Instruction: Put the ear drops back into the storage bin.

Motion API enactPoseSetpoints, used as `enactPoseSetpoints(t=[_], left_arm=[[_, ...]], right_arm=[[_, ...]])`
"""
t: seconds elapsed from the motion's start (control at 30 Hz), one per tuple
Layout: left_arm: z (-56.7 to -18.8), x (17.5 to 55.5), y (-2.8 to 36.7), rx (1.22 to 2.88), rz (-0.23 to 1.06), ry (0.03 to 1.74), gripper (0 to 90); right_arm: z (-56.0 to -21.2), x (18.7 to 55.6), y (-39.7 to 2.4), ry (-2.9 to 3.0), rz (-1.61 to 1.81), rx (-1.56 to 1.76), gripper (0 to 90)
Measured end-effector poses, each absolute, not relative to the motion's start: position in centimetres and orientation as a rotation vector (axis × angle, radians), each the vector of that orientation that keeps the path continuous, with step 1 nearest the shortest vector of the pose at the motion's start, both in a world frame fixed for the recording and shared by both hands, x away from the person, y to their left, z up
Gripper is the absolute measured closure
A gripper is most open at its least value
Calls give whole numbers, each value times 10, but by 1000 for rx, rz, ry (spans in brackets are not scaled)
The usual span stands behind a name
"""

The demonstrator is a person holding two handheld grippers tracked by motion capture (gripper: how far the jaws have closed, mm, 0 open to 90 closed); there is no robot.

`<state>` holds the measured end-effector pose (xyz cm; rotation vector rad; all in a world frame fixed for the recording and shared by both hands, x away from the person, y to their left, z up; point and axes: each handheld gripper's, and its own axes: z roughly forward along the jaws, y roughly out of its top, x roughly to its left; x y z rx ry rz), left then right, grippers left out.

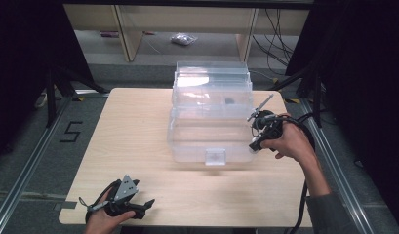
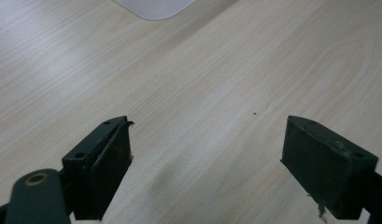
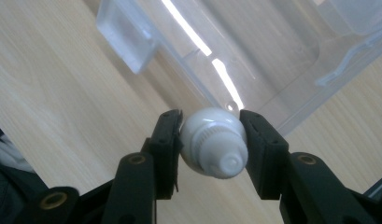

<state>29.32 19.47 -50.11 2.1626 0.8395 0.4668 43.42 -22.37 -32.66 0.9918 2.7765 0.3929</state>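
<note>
White round knob-like piece point(image 3: 214, 142), judged light, hard and slippery (its kind cannot be told), is pinched on its 2 sides by the right gripper point(image 3: 212, 140) beside the clear plastic box point(image 1: 211, 117), while the left gripper point(image 2: 207, 163) is held spread over the table point(image 2: 202, 84).

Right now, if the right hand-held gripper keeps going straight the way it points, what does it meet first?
Probably the clear plastic box. The right hand-held gripper holds a white cap that sits just at the box's lower edge, so the cap would likely touch it first; the exact gap is unclear.
</note>
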Motion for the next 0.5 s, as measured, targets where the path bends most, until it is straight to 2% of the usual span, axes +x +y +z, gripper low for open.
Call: enactPoseSetpoints(t=[0.5], left_arm=[[-501, 294, 195, 2175, 476, 831, 151]], right_arm=[[-331, 472, -213, 2774, 364, 1050, 602]])
